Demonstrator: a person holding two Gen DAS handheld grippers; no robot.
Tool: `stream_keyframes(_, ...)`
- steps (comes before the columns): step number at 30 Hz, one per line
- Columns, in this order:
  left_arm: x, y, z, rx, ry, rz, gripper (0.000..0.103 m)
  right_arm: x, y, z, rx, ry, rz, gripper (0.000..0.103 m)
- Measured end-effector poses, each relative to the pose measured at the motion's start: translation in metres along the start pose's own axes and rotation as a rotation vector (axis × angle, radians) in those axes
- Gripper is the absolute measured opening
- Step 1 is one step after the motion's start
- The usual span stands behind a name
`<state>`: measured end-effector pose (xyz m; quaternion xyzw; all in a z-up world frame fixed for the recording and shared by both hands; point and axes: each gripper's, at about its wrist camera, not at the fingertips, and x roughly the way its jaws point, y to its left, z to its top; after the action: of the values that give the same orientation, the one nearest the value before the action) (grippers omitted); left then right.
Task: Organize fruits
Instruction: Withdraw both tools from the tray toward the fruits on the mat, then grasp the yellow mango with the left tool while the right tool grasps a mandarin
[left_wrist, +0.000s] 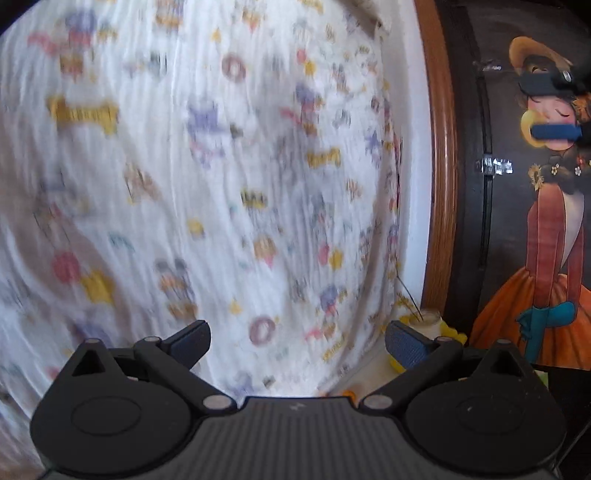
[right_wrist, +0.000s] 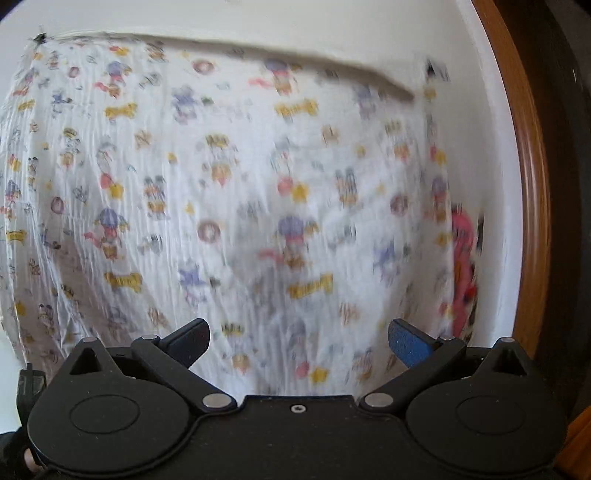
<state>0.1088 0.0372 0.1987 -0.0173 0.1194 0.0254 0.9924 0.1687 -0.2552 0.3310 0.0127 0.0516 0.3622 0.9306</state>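
Motion blur smears the printed cloth (left_wrist: 207, 177) across most of the left wrist view; its small coloured figures cannot be identified. The same cloth is blurred in the right wrist view, worst toward its right side. A red and pink object (right_wrist: 464, 266) at the cloth's right edge is too smeared to name and partly hidden behind the cloth. In the left wrist view, a small jar (left_wrist: 428, 320) and yellow items (left_wrist: 452, 334) sit partly hidden behind the right fingertip. The painted figure panel (left_wrist: 546, 236) is cut off by the frame's right edge. No fruit can be identified with certainty.
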Motion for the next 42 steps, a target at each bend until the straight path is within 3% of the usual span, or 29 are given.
stream_keyframes(10, 0.059, -0.019, -0.061, 0.096, 0.145, -0.079, 0.103, 0.078, -0.051, -0.100, 0.030, 0.187, 0.003, 0.103)
stream_keyframes(19, 0.128, -0.027, -0.115, 0.082, 0.286, -0.128, 0.103, 0.158, -0.085, -0.176, 0.073, 0.341, 0.037, 0.103)
stream_keyframes(33, 0.216, -0.034, -0.179, 0.033, 0.433, -0.084, 0.103, 0.257, -0.130, -0.293, 0.050, 0.610, 0.055, 0.102)
stream_keyframes(39, 0.234, -0.039, -0.191, 0.027, 0.462, -0.079, 0.102, 0.291, -0.138, -0.321, 0.021, 0.698, 0.047, 0.093)
stream_keyframes(42, 0.240, -0.039, -0.194, 0.020, 0.466, -0.072, 0.097, 0.307, -0.142, -0.333, 0.016, 0.722, 0.057, 0.088)
